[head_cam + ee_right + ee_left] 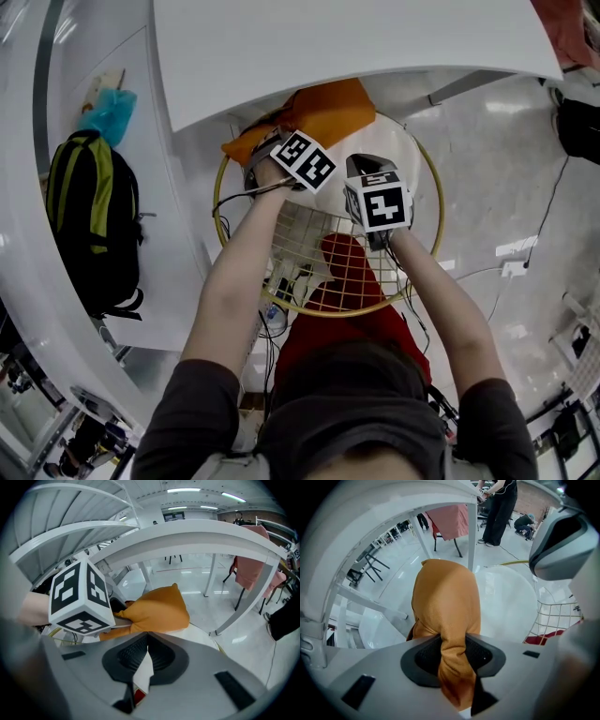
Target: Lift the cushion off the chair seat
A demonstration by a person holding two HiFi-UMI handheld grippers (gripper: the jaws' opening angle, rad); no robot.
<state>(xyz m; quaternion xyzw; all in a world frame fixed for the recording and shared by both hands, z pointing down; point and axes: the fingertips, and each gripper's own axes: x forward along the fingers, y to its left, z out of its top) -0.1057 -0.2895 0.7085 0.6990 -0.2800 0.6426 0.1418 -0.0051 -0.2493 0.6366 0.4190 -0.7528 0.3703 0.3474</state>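
Note:
An orange cushion (328,111) lies at the far side of a round white chair seat (401,150) with a yellow rim, partly under a white table. My left gripper (277,156) is at the cushion's near corner. In the left gripper view its jaws (452,656) are shut on a bunched fold of the orange cushion (447,597). My right gripper (377,208) hovers beside it over the seat. Its pads meet at the tips with nothing between them (145,648). The right gripper view shows the cushion (157,612) ahead and the left gripper's marker cube (79,597).
The white table top (328,47) overhangs the chair's far half. The chair's wire mesh (323,258) curves up toward me, with red cloth (347,281) behind it. A black and green backpack (94,216) and a teal bag (108,112) sit at the left. Cables run below the chair.

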